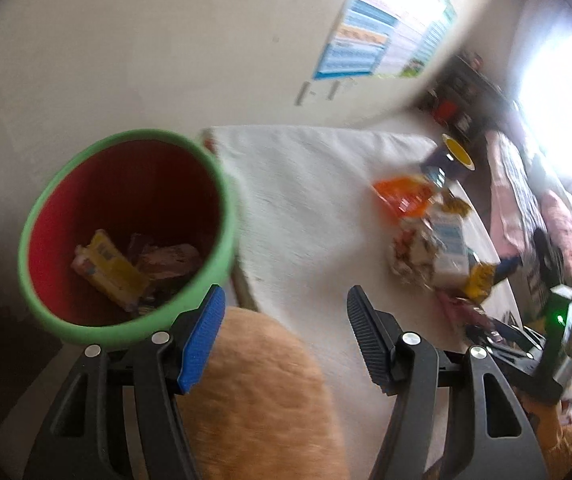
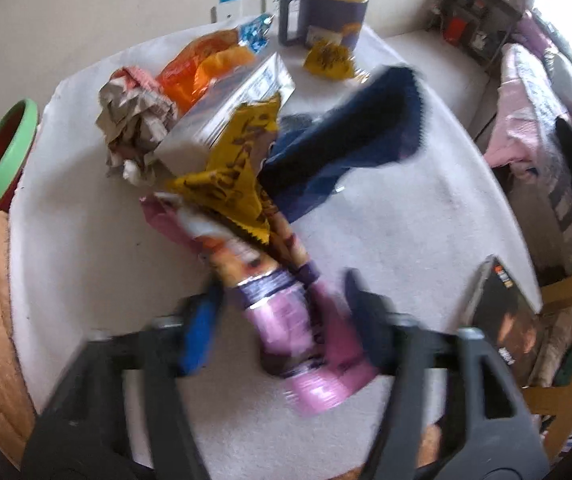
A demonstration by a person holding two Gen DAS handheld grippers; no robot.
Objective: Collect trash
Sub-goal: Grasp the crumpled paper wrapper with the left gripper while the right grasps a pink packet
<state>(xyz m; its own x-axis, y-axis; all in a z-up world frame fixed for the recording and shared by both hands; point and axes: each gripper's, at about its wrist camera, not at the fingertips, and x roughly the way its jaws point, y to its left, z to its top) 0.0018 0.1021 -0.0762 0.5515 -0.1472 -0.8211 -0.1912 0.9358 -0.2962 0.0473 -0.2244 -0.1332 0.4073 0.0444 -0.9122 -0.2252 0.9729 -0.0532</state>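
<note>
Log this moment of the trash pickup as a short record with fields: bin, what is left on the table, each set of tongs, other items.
bin: green-rimmed red bin, beside the table, several wrappers already inside
table: white cloth with a pile of trash
trash left: pink wrapper, yellow wrapper, orange bag, crumpled paper, silver packet
left tongs: open, empty, next to the bin
right tongs: around the pink wrapper, blurred, grip unclear
other: purple mug, dark blue cloth

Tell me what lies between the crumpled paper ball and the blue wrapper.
In the right wrist view, a silver foil packet and a yellow wrapper lie between the crumpled paper ball and the blue wrapper.
</note>
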